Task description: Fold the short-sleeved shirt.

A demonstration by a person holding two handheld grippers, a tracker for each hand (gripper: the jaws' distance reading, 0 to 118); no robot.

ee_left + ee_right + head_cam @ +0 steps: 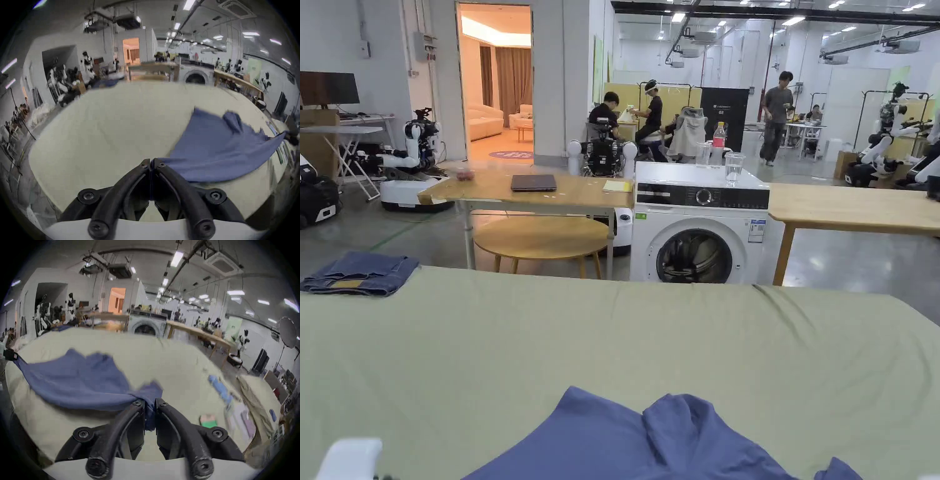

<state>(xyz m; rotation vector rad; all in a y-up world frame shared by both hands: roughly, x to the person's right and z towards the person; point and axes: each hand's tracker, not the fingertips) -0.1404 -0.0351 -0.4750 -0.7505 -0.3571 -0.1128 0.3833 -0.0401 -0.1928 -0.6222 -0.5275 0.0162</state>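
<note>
Now the left gripper (151, 162) and the right gripper (150, 400) each clench an edge of the blue cotton short-sleeved shirt (650, 444), stretched between them over the green-covered tabletop (487, 350); uneven pulling may slip one thin pinch loose.

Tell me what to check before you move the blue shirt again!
1. Left gripper shut on the blue shirt: ok.
2. Right gripper shut on the shirt: ok.
3. Shirt stretched between both grippers, no big sag: ok.
4. Bare green cover ahead to lay it on: ok.
5. Folded jeans far from the shirt: ok.
6. Shirt lying flat and smooth: not ok, one part stands bunched up.
</note>
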